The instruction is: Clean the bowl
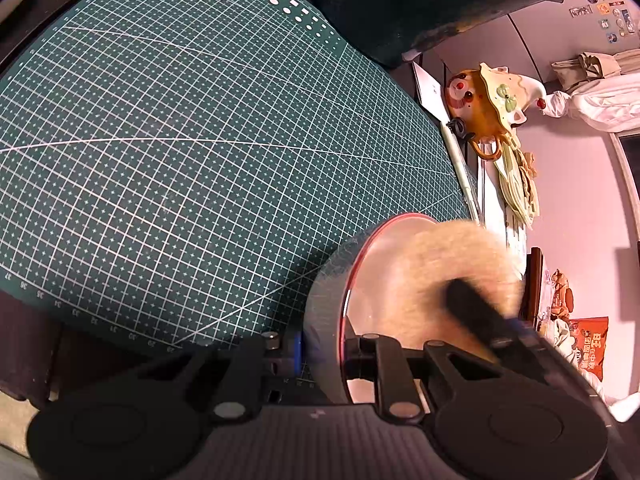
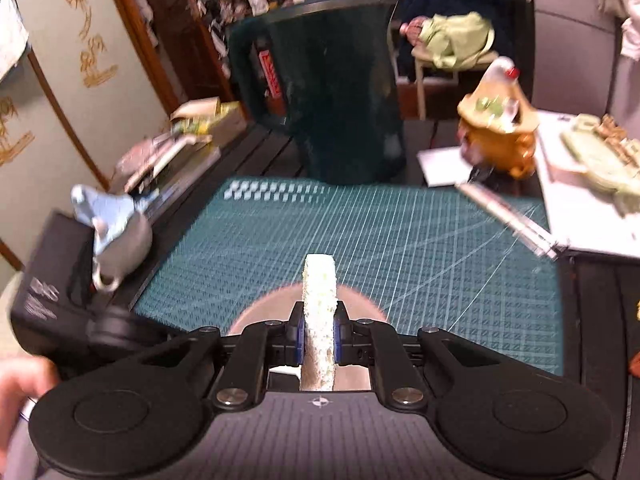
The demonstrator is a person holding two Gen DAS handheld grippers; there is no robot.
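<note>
Left gripper (image 1: 323, 354) clamped tight on the rim of the bowl (image 1: 374, 276), holding it tipped on edge just ahead of the fingers, above the near corner of the green cutting mat (image 1: 200, 140). Shiny metal bowl, thin red line running around the lip, pale gleaming inside, mat grid mirrored on the outer wall. Right gripper (image 2: 319, 334) squeezed shut on a sponge (image 2: 319, 300), pale cream with a rough, pitted face, standing upright between the blue pads (image 2: 295, 338). Sponge down inside the bowl, smeared into a soft blur in the left view. Beyond the fingertips, well apart, an orange figurine teapot (image 1: 480, 108) past the mat's far edge.
</note>
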